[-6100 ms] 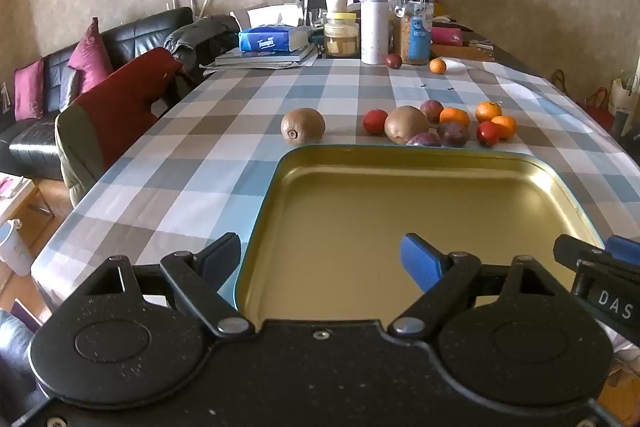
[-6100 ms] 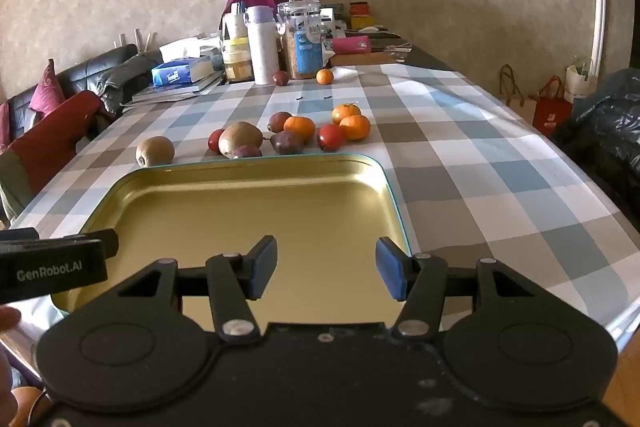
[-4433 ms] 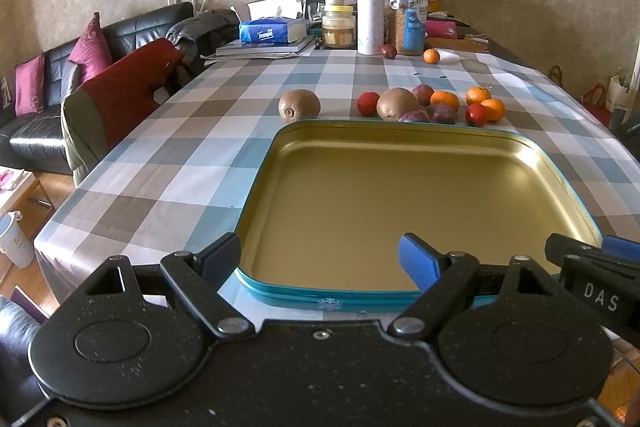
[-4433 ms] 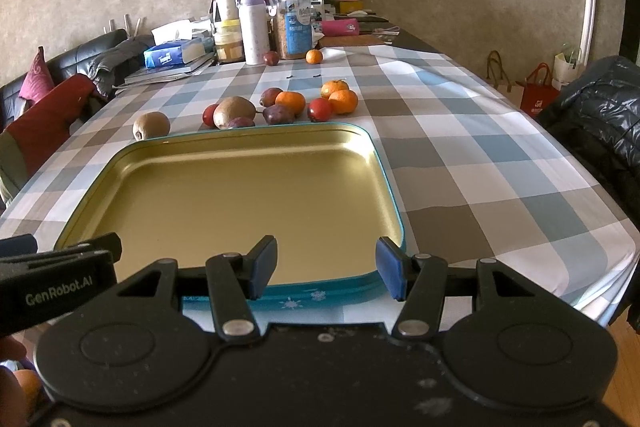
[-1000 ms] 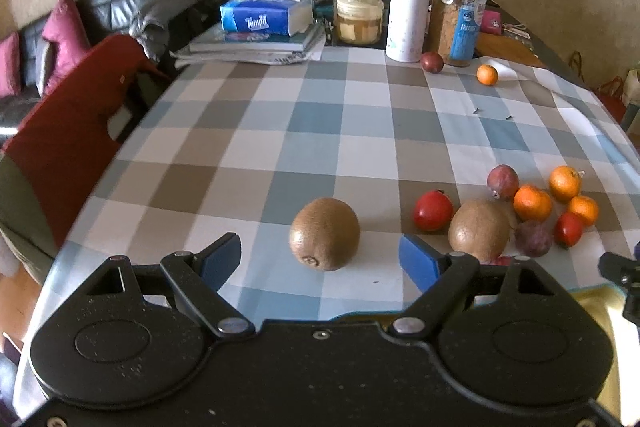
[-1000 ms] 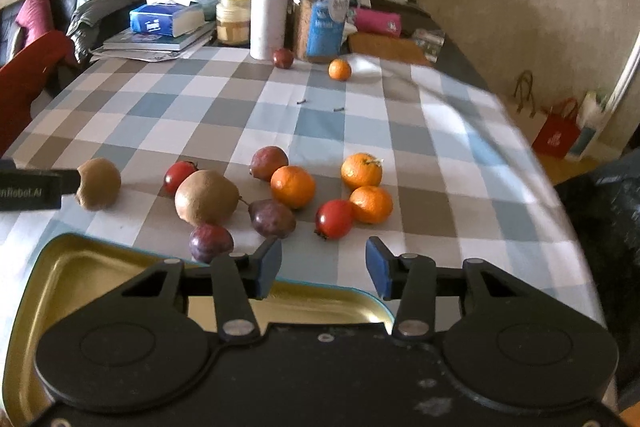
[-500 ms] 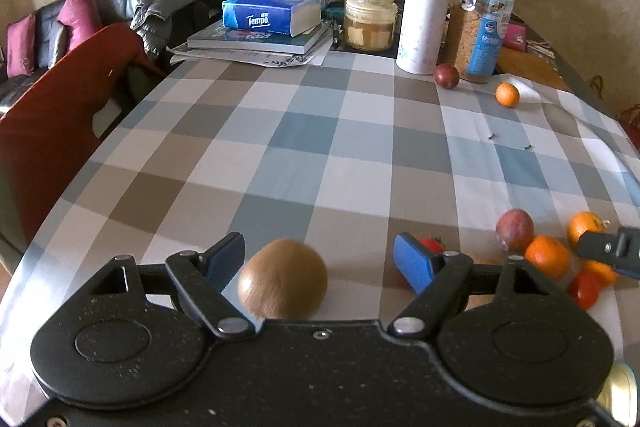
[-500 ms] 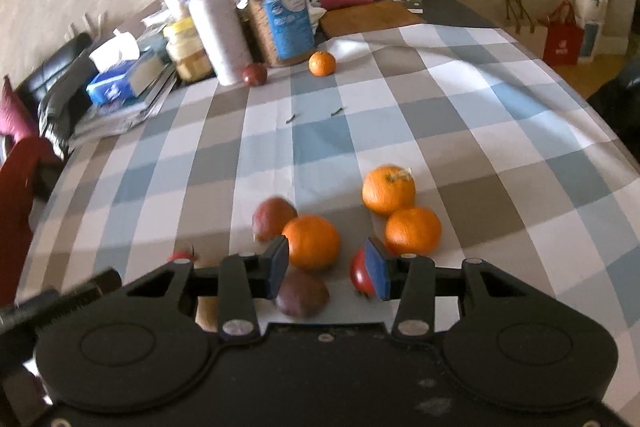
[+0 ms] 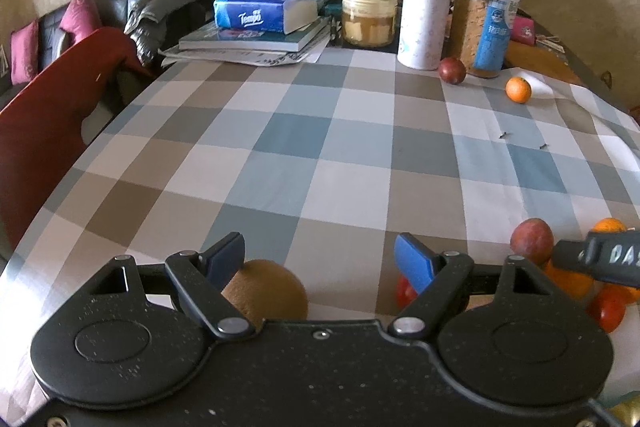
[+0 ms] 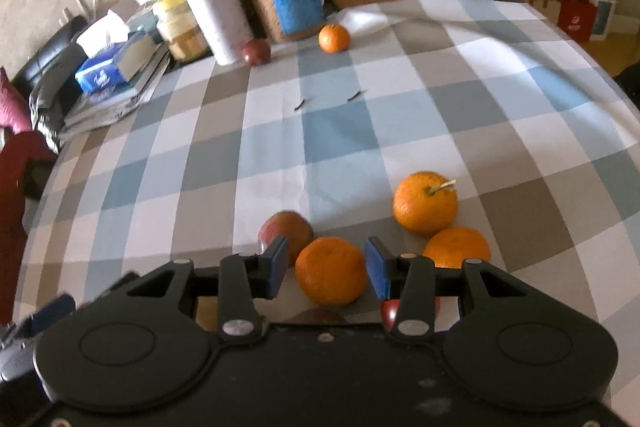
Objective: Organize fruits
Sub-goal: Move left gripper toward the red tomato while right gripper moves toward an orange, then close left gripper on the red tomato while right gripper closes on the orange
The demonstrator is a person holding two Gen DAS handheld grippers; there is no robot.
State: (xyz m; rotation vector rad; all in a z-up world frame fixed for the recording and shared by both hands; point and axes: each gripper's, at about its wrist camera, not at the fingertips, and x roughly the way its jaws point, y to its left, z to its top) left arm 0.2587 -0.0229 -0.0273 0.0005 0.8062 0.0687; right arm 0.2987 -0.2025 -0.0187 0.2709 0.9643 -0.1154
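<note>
1. we have both tools over the fruit on the checked tablecloth. the left gripper stands wide, nothing pinched; the kiwi sits low in the left wrist frame, tucked against the left-hand finger with a clear gap to the right-hand one.
2. the right gripper is about half spread and holds nothing; the mandarin sits between its blue pads at lower centre of the right wrist frame, with a sliver of daylight on each side.
3. we judge the step in hand to be a double pick, kiwi left, mandarin right.
4. to do it well, we slide the left tool towards the frame's left so the kiwi sits mid-gap before closing, else it may roll out.
5. on the right, we mind the neighbours: a reddish plum just beside the left-hand pad and another mandarin behind the right-hand finger. we lower straight and close gently.
6. the tray barely shows, only a gold glint at the lower right corner of the left wrist view.
</note>
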